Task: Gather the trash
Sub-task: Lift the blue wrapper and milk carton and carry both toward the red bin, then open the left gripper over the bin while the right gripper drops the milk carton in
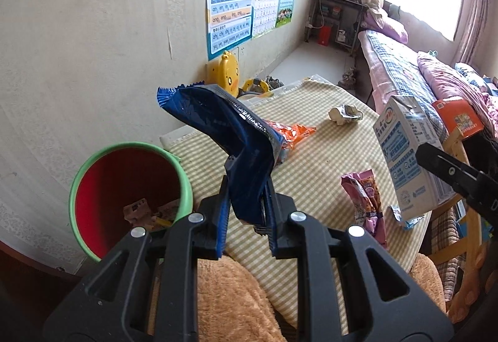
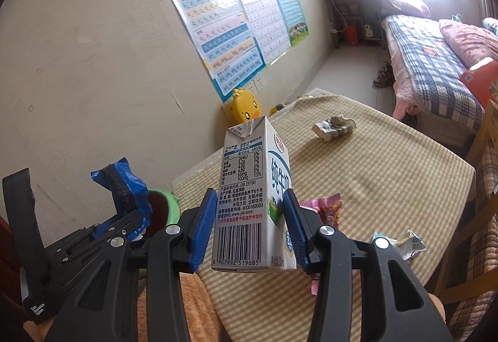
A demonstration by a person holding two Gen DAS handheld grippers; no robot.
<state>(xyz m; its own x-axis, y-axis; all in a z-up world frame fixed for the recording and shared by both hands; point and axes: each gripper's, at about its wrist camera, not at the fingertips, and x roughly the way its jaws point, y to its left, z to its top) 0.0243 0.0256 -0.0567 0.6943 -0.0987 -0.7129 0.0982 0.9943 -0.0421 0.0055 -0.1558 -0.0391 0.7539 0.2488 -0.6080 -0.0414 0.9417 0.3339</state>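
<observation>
My left gripper (image 1: 246,195) is shut on a dark blue snack wrapper (image 1: 230,136) and holds it above the table edge, just right of the red bin with a green rim (image 1: 93,164). The bin holds some scraps. My right gripper (image 2: 249,217) is shut on a white milk carton (image 2: 252,202), upright above the table; the carton also shows in the left wrist view (image 1: 407,155). On the checked tablecloth (image 1: 323,155) lie an orange wrapper (image 1: 292,133), a pink wrapper (image 1: 364,199), a crumpled silver wrapper (image 1: 345,114) and a torn pale wrapper (image 2: 404,244).
A wall with posters (image 1: 230,9) stands behind the bin. A yellow duck toy (image 1: 227,74) sits on the floor at the table's far end. A bed (image 1: 414,74) runs along the right. A wooden chair (image 1: 460,155) stands by the table's right edge. An orange fleece (image 1: 224,295) lies at the near edge.
</observation>
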